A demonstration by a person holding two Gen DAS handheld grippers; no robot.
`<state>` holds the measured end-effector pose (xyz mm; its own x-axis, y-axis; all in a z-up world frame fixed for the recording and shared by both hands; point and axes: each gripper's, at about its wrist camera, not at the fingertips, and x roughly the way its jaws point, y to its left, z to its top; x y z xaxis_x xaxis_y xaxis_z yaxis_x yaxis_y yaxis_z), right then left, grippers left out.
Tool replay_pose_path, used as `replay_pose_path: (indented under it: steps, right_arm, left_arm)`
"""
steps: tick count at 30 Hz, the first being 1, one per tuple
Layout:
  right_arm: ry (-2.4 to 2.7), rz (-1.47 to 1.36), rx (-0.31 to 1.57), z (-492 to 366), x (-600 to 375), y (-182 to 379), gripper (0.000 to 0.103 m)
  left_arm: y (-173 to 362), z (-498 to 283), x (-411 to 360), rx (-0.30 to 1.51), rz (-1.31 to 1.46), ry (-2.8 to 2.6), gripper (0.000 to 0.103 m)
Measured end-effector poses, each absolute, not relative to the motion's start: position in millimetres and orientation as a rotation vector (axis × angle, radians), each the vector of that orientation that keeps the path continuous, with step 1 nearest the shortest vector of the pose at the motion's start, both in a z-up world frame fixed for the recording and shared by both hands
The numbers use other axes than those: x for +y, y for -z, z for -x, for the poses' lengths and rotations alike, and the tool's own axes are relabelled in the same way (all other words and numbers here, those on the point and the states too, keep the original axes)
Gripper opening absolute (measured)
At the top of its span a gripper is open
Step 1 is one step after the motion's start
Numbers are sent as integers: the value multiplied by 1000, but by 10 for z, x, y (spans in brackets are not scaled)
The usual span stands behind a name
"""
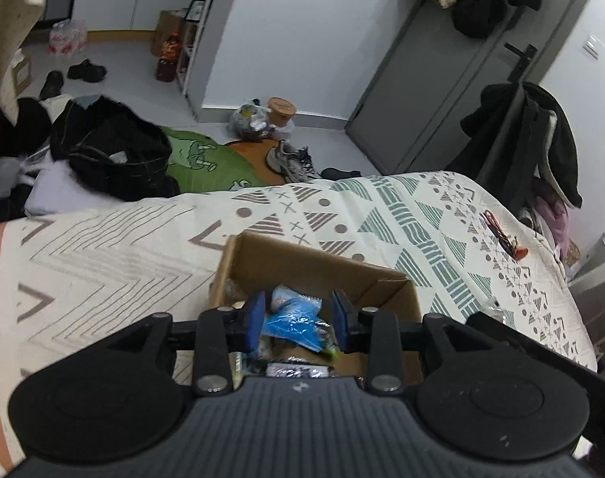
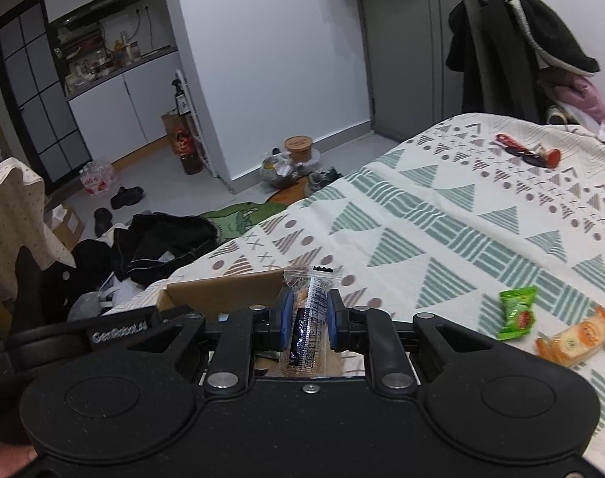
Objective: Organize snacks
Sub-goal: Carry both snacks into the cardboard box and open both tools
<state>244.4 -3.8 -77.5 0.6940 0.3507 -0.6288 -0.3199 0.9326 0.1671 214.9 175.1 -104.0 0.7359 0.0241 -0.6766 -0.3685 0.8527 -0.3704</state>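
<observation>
Roughly midway, I judge. Left wrist view: left gripper (image 1: 298,320) hangs over the open cardboard box (image 1: 386,294) on the bedspread (image 1: 115,247), fingers spread apart either side of a blue packet (image 1: 292,318) lying among other wrappers inside; several snacks already boxed.

Right wrist view: right gripper (image 2: 309,316) clamped on a clear-wrapped snack bar (image 2: 307,326), just beside the box's edge. Only here: a green packet (image 2: 517,312) and an orange packet (image 2: 573,336) loose on the spread, more red-dark wrappers (image 2: 525,150) far off. These remain.
</observation>
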Motion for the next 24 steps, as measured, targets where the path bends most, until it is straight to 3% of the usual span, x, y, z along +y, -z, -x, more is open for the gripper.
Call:
replay_pose_path:
  steps: [15,18,22,24]
  right_arm:
    - [-445,-81,746,-2581,224,709,21]
    - [-421,-85,740,-2592,213,672,35]
    - [-394,-89,739,-2546,94,647,38]
    - [-376,-90,744,-2515,14,657,39]
  left_arm:
    - [937,-1913,1996,694,576,-272,46]
    - [930,-1891,2022,695,578,-272,56]
    - [915,-1873,2006,698,566,-275,76]
    - [904,-1872,1983,700,557,-279,81]
